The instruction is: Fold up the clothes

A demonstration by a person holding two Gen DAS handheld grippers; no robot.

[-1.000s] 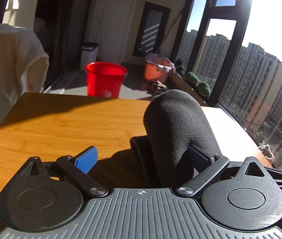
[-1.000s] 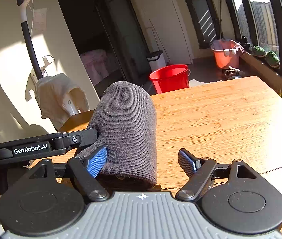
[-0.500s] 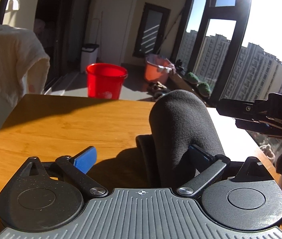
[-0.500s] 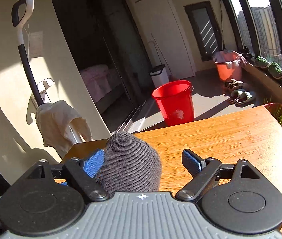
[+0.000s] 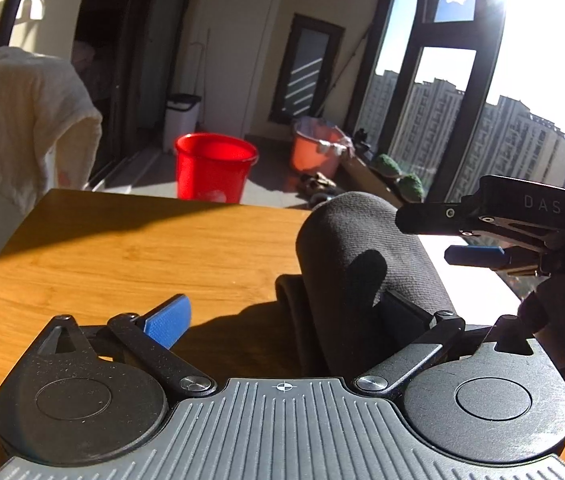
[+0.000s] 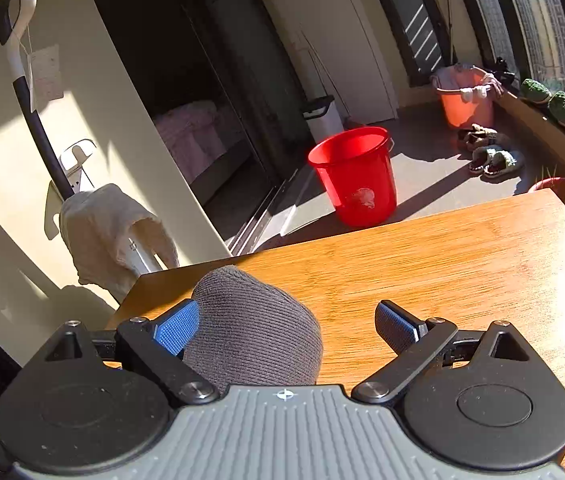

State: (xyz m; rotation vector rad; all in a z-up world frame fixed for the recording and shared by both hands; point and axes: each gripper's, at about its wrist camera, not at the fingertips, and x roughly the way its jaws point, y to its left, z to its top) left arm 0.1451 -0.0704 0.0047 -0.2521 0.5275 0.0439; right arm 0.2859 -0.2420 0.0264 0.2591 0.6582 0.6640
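Two grippers, left gripper [image 5: 282, 312] and right gripper [image 6: 286, 326], both spread apart, flank a soft, light dark knit garment [image 5: 362, 264] humped between them, probably best pinched at its doubled edge.

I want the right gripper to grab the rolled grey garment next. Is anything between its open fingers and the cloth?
Nothing visible. The grey garment already sits between the open right gripper fingers, against the left pad.

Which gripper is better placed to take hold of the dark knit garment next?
Left, probably. The left gripper is open and low at the table, its right finger against the garment. The right gripper is also open but hangs raised beside the garment's top.
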